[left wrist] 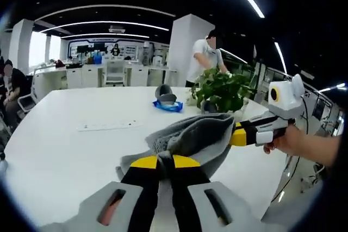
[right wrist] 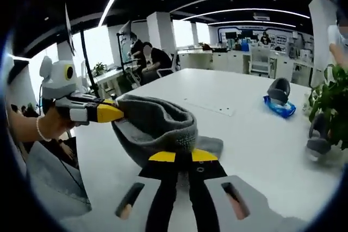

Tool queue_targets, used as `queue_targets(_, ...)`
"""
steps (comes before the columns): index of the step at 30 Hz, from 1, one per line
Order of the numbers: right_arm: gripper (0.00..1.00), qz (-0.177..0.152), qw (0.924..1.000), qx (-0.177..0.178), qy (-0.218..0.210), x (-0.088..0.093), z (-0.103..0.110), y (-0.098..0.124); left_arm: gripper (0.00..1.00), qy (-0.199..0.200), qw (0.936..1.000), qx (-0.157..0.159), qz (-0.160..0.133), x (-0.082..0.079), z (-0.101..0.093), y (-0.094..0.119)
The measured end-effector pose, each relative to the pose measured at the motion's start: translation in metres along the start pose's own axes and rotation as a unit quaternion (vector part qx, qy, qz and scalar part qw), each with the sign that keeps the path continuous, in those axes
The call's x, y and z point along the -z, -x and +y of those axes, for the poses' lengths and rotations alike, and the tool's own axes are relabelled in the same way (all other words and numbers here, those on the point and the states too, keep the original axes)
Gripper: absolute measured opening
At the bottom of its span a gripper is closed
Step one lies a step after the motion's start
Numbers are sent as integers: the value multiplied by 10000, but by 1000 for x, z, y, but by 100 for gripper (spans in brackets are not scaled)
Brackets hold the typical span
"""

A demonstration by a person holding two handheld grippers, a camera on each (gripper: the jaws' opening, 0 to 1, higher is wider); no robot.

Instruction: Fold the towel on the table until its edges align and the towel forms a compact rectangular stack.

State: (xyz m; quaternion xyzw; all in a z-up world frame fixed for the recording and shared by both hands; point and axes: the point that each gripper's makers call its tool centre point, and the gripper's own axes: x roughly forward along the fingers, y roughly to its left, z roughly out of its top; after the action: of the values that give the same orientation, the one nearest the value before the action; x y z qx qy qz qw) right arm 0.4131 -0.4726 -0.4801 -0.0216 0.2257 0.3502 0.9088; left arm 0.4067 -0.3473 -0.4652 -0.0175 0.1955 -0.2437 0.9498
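A grey towel (left wrist: pixel 198 134) hangs lifted above the white table (left wrist: pixel 65 150), stretched between both grippers. My left gripper (left wrist: pixel 165 159) is shut on one towel corner at the bottom of the left gripper view. Coming in from the right of that view, my right gripper (left wrist: pixel 237 134) pinches the other end. In the right gripper view the towel (right wrist: pixel 157 123) bulges just ahead of my right gripper (right wrist: pixel 184 155), which is shut on it, and the left gripper (right wrist: pixel 111 112) holds it from the left. A lower fold rests on the table (right wrist: pixel 255 150).
A potted green plant (left wrist: pixel 222 91) stands at the table's far right. A grey object on a blue base (left wrist: pixel 167 99) and a flat white strip (left wrist: pixel 109 125) lie farther back. People sit and stand around desks beyond the table.
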Motion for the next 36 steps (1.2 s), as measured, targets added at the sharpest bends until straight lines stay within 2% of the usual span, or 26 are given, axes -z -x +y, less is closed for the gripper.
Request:
queue_targets(6,4,-138,9998,5,115,-14,12,12,7,-37,9999,-39,-156,-11,-3,20)
queue_targets(10,4,-7,9999,-47,149,-9,12,-2,7,-33,9999,-152,-47,-4,5,17)
queue_targets(12,4,196,9997,-60,108,-1,8,-16,8,-47,9996,-218,176,6,14,6)
queue_targets(14,4,256,9996,-13,138,3,3,-29,8,-59,9996,-216,177,10,21,-6)
queue_targets(17,4,554,9983,106,133,17,-12,-52,8,-138,9984,-201,516,22,35,-33)
queue_targets(19,4,845,9962,177,93,31,-22,-68,8,-118,9976,-228,642,29,43,-48)
queue_targets(20,4,932,9954,207,66,37,-28,-77,8,-51,9956,-274,892,41,49,-56)
queue_targets(22,4,1158,9930,208,-26,51,-32,-88,8,70,9923,-361,1182,57,57,-70)
queue_targets(27,4,1607,9866,268,-42,84,-45,-111,8,364,9880,-409,1444,87,72,-96)
queue_targets(29,5,1753,9840,324,-55,95,-52,-119,8,410,9848,-436,1632,98,76,-103)
queue_targets(34,6,1860,9816,412,-116,107,-58,-128,8,397,9808,-439,1858,116,81,-119)
queue_targets(36,8,1844,9814,458,-280,109,-61,-130,8,472,9795,-433,1912,121,83,-123)
